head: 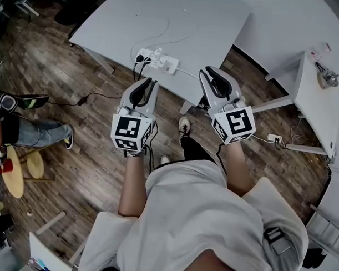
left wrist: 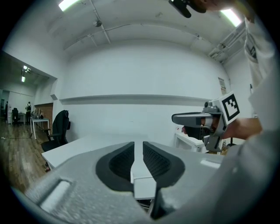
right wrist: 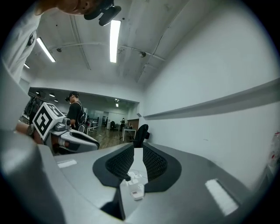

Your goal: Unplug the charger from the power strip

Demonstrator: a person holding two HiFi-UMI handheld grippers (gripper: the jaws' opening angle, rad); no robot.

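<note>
**Both hand-held grippers empty, short of the power strip**

The charger (head: 155,53), judged to be the white block on the power strip (head: 157,61), is sitting plugged in, ahead of both hand-held grippers and not yet touched. The strip is lying near the close edge of the grey desk (head: 212,28). It is just beyond the tips of the left hand-held gripper (head: 144,88), and ahead and off to the left of the right hand-held gripper (head: 215,78). A black plug (head: 140,59) is occupying the strip's end nearest the left one, with its cord dropping over the desk edge toward the wooden floor (head: 61,61).

The left jaws are standing only a narrow slit apart with nothing in it. The right jaws are parted a little wider and are equally empty; the strip is showing through their gap in the right gripper view, well ahead.

From here, the strip looks light and is resting loose near the edge. A pull on the charger with nothing pinning the strip would probably drag the whole strip along or tip it off the desk. With the plugs crowded together, the jaws might close on the black plug or a thin white cable instead, and tugging a cable could strain it.

No brand or wording is readable on the strip or charger. The marker cubes (head: 129,131) are carrying only black-and-white square patterns.
</note>
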